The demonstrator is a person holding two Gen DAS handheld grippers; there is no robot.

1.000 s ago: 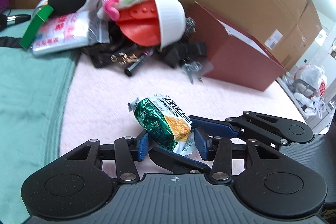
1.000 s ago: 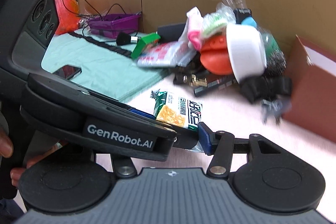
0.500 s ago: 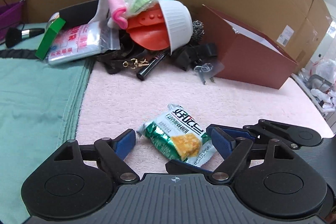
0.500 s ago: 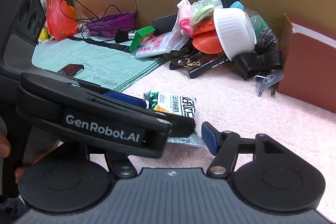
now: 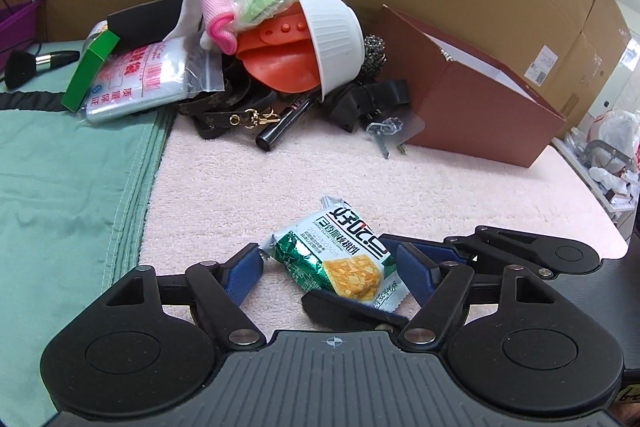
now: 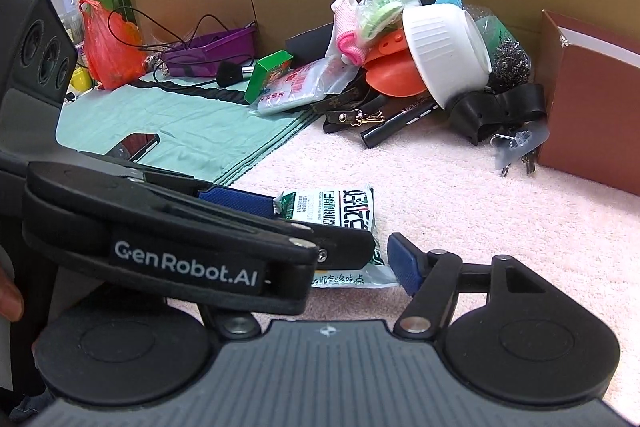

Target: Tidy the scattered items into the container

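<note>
A green and white snack packet (image 5: 340, 259) lies on the pink mat, also in the right wrist view (image 6: 340, 215). My left gripper (image 5: 330, 271) is open, its blue pads either side of the packet, apart from it. My right gripper (image 6: 332, 259) is open; the packet's end lies between its pads, and the left gripper hides its left finger. A dark red open box (image 5: 472, 103) stands at the back right. A pile of items lies beside it: a white bowl (image 5: 332, 35), an orange lid (image 5: 276, 63), a black marker (image 5: 284, 125), keys (image 5: 386, 133).
A green cloth (image 5: 68, 187) covers the table's left side, with a phone (image 6: 138, 145) on it. A bagged pack (image 5: 136, 83), green box (image 5: 90, 71), brush (image 5: 32, 65) and purple tray (image 6: 212, 47) lie at the back left. Cardboard walls stand behind.
My left gripper opened and let go of the snack packet, which now lies on the mat. Both grippers drew back a little from the pile.
</note>
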